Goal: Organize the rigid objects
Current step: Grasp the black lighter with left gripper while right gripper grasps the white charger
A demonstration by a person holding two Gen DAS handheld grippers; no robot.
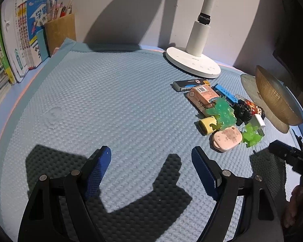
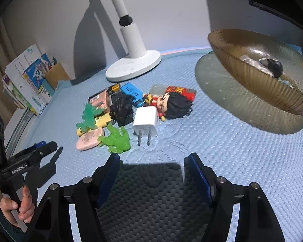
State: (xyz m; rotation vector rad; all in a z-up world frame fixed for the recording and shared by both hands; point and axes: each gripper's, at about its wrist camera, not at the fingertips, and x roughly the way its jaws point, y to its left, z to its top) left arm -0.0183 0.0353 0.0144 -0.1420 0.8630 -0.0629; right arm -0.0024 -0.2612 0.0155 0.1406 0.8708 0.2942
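Left claw (image 1: 149, 168): spread, holding nothing, low over bare blue mat (image 1: 111, 100). Right claw (image 2: 151, 173): spread, holding nothing, just short of white charger (image 2: 145, 124). Small-object pile (image 2: 121, 113) mid-surface, near lamp base (image 2: 133, 66). Amber bowl (image 2: 258, 80) toward right edge, figurine (image 2: 271, 66) inside.

Small rigid objects (image 2: 131, 113) lie clustered beside an amber bowl (image 2: 262, 92).
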